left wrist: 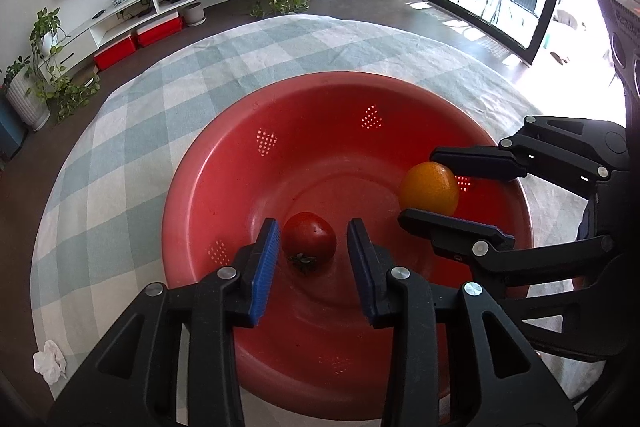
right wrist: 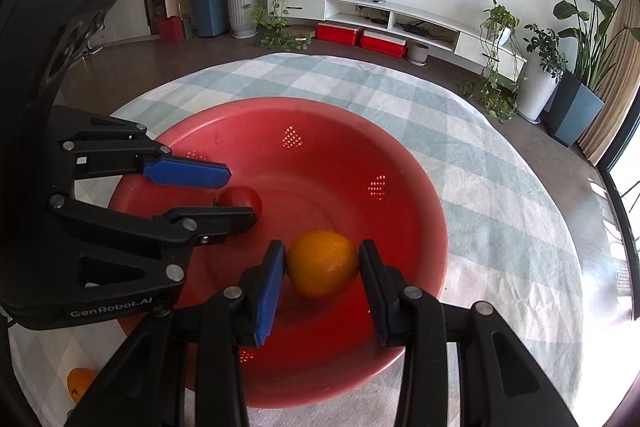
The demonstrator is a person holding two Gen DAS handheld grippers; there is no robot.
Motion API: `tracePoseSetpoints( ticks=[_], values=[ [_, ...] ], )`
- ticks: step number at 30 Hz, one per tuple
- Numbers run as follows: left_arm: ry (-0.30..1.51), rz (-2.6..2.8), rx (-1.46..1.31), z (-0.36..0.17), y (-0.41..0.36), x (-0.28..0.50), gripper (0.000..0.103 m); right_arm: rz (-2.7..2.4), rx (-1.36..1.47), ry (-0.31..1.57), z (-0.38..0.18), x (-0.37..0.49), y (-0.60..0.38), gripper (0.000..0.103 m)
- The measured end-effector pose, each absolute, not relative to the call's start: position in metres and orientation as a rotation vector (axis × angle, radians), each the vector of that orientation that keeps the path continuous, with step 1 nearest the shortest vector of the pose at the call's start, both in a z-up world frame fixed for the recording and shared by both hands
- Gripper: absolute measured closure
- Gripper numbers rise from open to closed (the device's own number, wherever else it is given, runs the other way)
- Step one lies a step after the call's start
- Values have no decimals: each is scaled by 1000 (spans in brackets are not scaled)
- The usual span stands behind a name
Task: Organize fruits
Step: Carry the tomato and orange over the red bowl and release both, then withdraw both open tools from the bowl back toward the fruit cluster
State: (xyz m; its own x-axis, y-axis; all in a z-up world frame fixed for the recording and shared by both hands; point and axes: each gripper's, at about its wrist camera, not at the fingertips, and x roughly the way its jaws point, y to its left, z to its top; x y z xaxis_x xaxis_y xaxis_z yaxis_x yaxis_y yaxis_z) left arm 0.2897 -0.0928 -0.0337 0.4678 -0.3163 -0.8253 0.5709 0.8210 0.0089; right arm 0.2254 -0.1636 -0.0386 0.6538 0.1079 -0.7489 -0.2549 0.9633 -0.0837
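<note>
While the left gripper (left wrist: pixel 312 251) has its pads spread clear of the tomato (left wrist: pixel 309 240) at lower centre of its view, the right gripper (right wrist: pixel 322 263) pinches the orange (right wrist: pixel 323 264) low over the red bowl (right wrist: pixel 256 115). Risk: both fruits are round and the bowl floor slopes, so the tomato may roll into a pad, and a release from height lets the orange run into it. The two grippers sit close; a careless lift could clash them.
</note>
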Motion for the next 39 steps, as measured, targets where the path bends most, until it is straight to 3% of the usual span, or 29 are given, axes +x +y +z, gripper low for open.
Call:
tracePoseSetpoints(
  ticks=[5, 10, 14, 17, 21, 31, 39],
  values=[
    [930, -551, 305, -32, -93, 288, 68, 210, -178, 835, -38, 226, -165, 61],
    [905, -536, 282, -21, -85, 282, 65, 213, -139, 825, -35, 224, -171, 50],
    [856, -518, 234, 0, -69, 268, 49, 210, -125, 793, -27, 216, -174, 45],
    [824, -515, 190, 19, -54, 249, 45, 206, -78, 749, -12, 202, -181, 43],
    [783, -523, 154, 36, -32, 204, 26, 204, 19, 653, 12, 163, -195, 31],
    [861, -552, 81, 16, 0, 100, 23, 200, 192, 588, 3, 65, -206, 19],
    [917, -584, 126, -15, -7, 38, 22, 208, 234, 617, -11, 25, -199, 18]
  ],
)
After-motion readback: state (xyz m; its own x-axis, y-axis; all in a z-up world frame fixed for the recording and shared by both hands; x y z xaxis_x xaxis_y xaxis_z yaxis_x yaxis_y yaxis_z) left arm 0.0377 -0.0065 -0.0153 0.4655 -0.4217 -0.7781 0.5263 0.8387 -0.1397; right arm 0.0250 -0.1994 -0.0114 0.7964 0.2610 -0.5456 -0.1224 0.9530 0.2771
